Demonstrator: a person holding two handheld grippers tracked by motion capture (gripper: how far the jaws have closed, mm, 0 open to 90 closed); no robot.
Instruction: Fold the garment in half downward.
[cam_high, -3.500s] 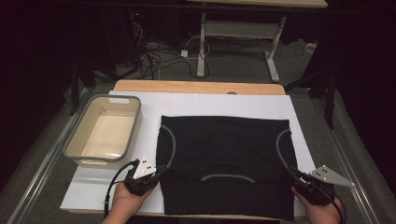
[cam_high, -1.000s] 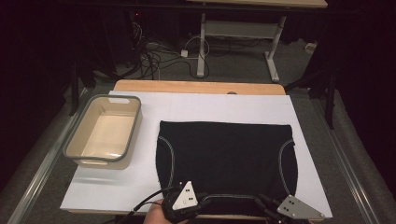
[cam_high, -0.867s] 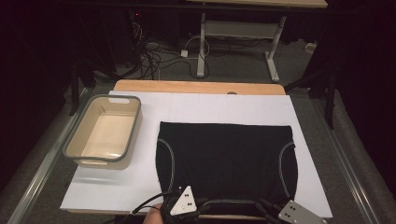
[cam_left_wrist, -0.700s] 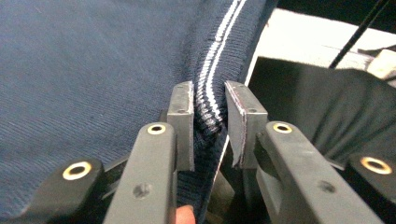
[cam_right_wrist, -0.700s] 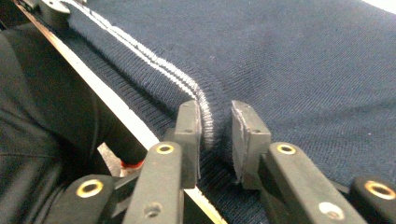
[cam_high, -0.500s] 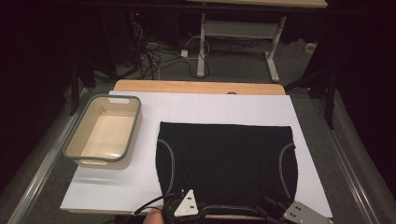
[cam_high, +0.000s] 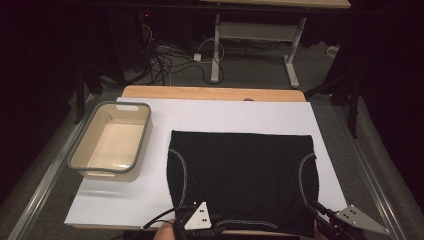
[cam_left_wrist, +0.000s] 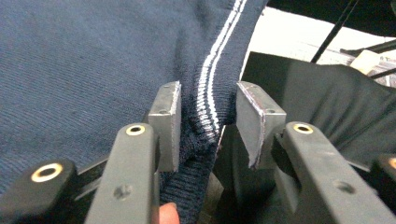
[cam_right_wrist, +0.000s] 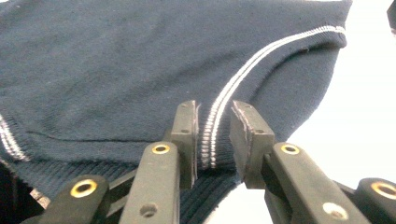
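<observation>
A dark navy knitted garment (cam_high: 240, 175) with white-striped seams lies flat on the white board (cam_high: 240, 112). My left gripper (cam_high: 217, 222) is at its near edge, left of centre. In the left gripper view a raised fold of the garment (cam_left_wrist: 93, 70) with the stripe stands between the pads of that gripper (cam_left_wrist: 208, 116); the jaws have just been opening and stand apart. My right gripper (cam_high: 316, 212) is at the near right corner. Its jaws (cam_right_wrist: 214, 135) have just been closing, and the pads press on the striped seam of the garment (cam_right_wrist: 116, 70).
A beige bin with a grey rim (cam_high: 145, 135) stands on the board's left side. A strip of wooden tabletop (cam_high: 210, 93) shows behind the board. Cables and a desk frame (cam_high: 216, 45) are on the floor beyond. Metal rails run along both table sides.
The right gripper has slid to the right along the garment's near edge, from near the middle to the right corner. The left gripper has stayed put. The garment lies unchanged.
</observation>
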